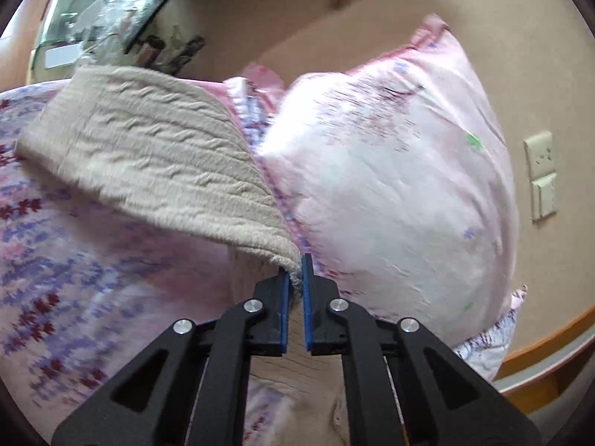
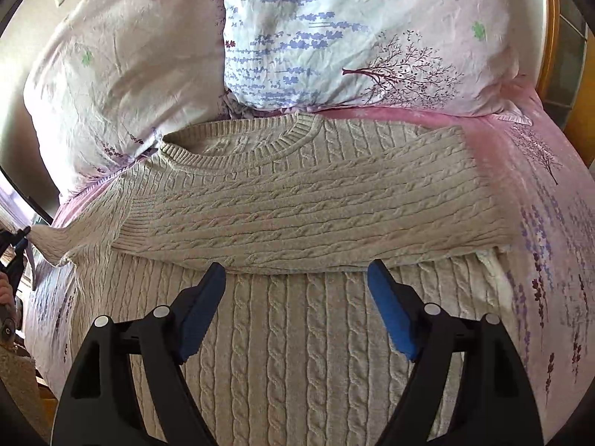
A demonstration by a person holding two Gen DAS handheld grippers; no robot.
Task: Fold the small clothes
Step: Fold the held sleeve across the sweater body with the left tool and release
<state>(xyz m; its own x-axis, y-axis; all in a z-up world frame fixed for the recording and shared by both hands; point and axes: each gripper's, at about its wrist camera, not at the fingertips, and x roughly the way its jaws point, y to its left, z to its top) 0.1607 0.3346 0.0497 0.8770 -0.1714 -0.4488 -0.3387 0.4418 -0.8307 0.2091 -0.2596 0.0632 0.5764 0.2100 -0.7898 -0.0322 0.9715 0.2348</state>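
Beige cable-knit sweater is spread out on the bed, collar up by the pillows, one sleeve folded across the chest. Left claw is clenched on the other sleeve's end, lifting it. Right claw hangs released, spread wide over the sweater's body.

There are no words, numbers, labels or signs to read in either view.
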